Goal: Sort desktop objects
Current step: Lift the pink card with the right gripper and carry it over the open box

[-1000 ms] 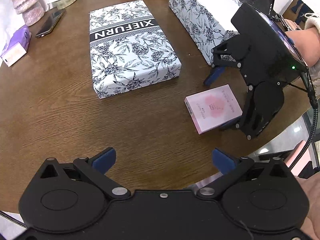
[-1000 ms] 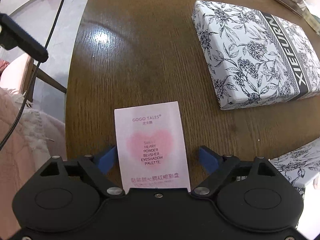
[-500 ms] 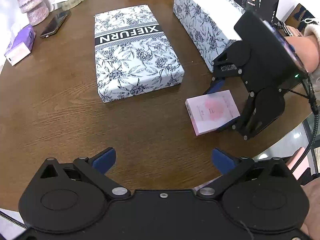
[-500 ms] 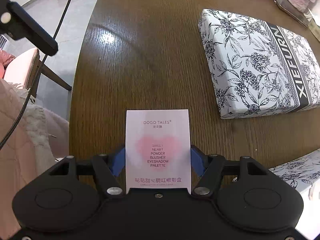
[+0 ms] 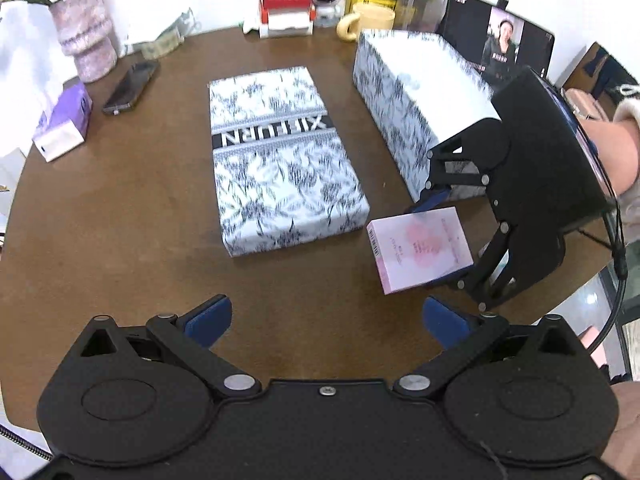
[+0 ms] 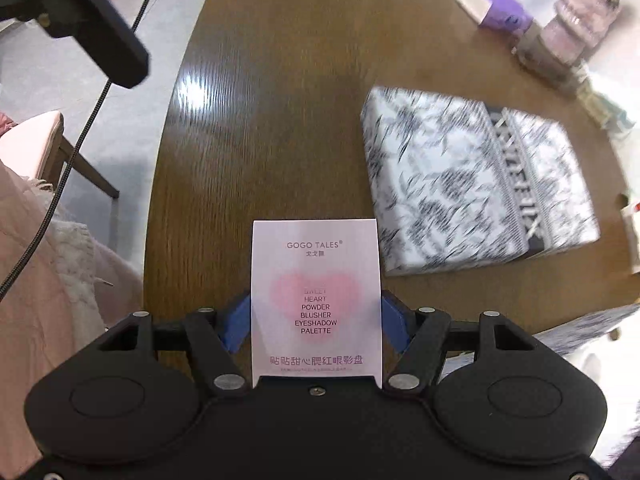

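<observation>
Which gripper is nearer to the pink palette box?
Right. The right gripper is shut on the pink palette box, blue pads on both sides. The left gripper is open, apart from it, above bare table.

The pink box point(image 6: 315, 300) has a red heart and words on top. It is tilted, at 3 o'clock from the flowery lid point(image 5: 280, 160), above the brown table point(image 5: 120, 220).

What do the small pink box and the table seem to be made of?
The pink box, held by the right gripper, looks like thin printed cardboard with a smooth, slightly satin finish: sharp folded edges and crisp lettering. The table looks like dark wood or wood veneer, glossy: visible grain and a bright light reflection. Solid wood or laminate cannot be told.
</observation>
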Motion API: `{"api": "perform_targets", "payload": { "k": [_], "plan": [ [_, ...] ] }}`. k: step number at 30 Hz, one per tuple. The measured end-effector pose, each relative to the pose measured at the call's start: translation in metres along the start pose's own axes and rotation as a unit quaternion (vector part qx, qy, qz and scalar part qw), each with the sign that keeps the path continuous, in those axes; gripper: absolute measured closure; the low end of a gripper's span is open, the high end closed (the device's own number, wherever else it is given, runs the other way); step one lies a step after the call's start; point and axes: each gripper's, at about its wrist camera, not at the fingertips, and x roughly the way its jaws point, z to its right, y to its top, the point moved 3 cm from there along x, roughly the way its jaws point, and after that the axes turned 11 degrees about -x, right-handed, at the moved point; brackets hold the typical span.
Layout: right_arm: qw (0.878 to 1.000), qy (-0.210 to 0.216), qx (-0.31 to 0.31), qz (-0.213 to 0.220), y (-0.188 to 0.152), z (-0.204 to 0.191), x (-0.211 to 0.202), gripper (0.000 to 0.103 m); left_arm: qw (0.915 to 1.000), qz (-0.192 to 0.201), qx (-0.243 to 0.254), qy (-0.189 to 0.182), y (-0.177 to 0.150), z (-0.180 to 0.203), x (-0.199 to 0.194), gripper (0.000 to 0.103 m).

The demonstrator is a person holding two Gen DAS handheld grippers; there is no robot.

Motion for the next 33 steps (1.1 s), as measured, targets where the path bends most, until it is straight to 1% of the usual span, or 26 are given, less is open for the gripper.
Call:
{"api": "perform_targets", "payload": {
  "k": [3,7,11,14,20,25,29,33],
  "plan": [
    [1.000,-0.013,-0.012,-0.001,0.009,-0.005,-0.020,0.034,0.9999,0.011,0.000,-0.005,0.006,0.003,-0.012,0.000],
    [0.998,-0.047,-0.028,-0.004,0.016,-0.004,-0.040,0.034,0.9997,0.024,0.005,-0.006,0.013,0.008,-0.026,0.000],
    [0.997,-0.074,-0.027,-0.007,0.019,0.005,-0.056,0.034,0.9991,0.036,0.011,-0.017,0.022,0.015,-0.039,0.000],
    [0.995,-0.097,-0.023,-0.013,0.014,0.016,-0.071,0.034,0.9987,0.041,0.016,-0.025,0.032,0.022,-0.043,0.000],
    [0.991,-0.135,0.006,-0.027,-0.012,0.047,-0.108,0.034,0.9979,0.049,0.018,-0.040,0.062,0.040,-0.043,0.000],
    [0.986,-0.160,0.024,-0.040,-0.039,0.074,-0.126,0.034,0.9967,0.056,0.037,-0.046,0.083,0.061,-0.035,0.000],
    [0.985,-0.161,0.038,-0.046,-0.064,0.095,-0.132,0.034,0.9961,0.056,0.047,-0.050,0.102,0.074,-0.023,0.000],
    [0.987,-0.144,0.053,-0.046,-0.090,0.119,-0.120,0.034,0.9960,0.054,0.049,-0.052,0.121,0.081,-0.005,0.000]
  ]
}}
